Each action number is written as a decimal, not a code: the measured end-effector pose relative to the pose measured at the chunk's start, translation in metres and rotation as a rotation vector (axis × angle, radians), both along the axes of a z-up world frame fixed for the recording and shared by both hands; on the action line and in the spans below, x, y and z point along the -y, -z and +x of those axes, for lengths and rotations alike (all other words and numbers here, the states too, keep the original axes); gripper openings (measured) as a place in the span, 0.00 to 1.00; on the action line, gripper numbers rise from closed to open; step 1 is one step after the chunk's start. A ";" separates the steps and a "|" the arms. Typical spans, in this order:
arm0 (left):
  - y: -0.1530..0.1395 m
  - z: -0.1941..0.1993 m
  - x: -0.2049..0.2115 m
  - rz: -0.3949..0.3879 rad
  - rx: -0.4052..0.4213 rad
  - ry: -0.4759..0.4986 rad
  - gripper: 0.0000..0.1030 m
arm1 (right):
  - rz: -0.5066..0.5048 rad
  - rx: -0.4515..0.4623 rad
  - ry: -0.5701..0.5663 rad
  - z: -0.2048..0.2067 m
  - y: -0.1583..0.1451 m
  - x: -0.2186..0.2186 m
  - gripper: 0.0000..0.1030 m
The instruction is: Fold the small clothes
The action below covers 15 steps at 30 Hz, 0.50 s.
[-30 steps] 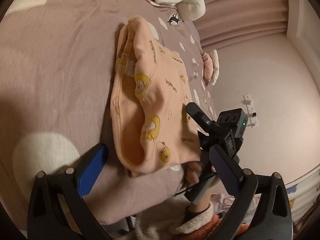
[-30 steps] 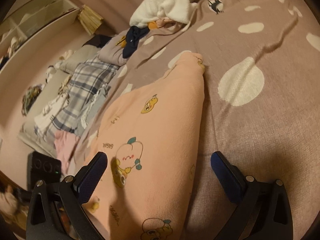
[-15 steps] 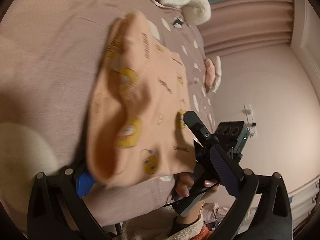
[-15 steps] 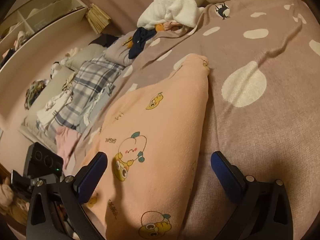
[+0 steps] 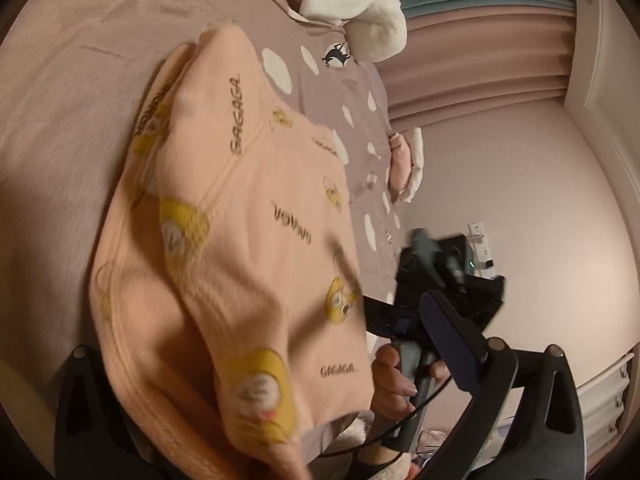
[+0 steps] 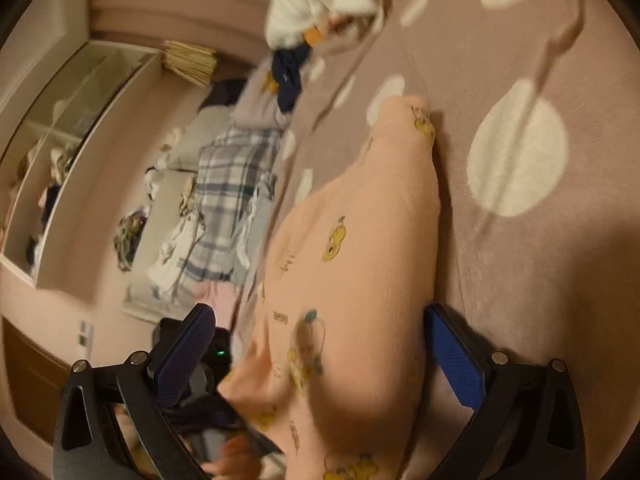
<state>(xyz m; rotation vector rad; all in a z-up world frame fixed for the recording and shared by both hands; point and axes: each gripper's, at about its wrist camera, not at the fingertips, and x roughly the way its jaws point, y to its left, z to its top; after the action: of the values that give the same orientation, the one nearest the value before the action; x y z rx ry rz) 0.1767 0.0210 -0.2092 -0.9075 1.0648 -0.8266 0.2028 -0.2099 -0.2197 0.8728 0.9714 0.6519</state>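
Note:
A small peach garment [image 5: 248,216] printed with yellow cartoon figures lies folded on the mauve spotted bedspread [image 5: 60,128]. In the left wrist view its near end bulges up between the wide-apart fingers of my left gripper [image 5: 280,364] and hides the left finger. My right gripper [image 5: 436,292] shows beside the garment's right edge. In the right wrist view the garment [image 6: 360,264] fills the gap of my right gripper [image 6: 320,344], whose blue pads stand wide apart on either side. Neither gripper is closed on the cloth.
A white fluffy blanket [image 5: 360,4] lies at the bed's far end. A plaid garment [image 6: 228,208] and other clothes lie beside the bed, near a shelf [image 6: 72,152]. The bed edge, a wall and a socket [image 5: 480,240] are at right.
Both grippers have moved in over the near end of the garment, which now fills more of both views. The right wrist view has rolled and blurred.

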 end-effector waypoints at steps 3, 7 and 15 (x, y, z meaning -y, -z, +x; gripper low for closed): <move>0.000 0.003 0.002 -0.012 0.005 -0.012 0.99 | -0.081 -0.012 -0.056 0.006 -0.003 -0.017 1.00; -0.003 0.002 0.006 0.018 0.024 -0.049 0.99 | -0.100 0.059 -0.005 0.001 -0.002 -0.025 1.00; 0.015 0.002 -0.002 0.146 -0.034 -0.125 0.43 | -0.100 0.040 0.034 -0.003 0.003 -0.005 0.60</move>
<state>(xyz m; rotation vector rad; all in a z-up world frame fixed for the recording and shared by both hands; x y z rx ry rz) 0.1791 0.0231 -0.2239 -0.8579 1.0721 -0.6239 0.2002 -0.2046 -0.2230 0.7831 0.9436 0.5851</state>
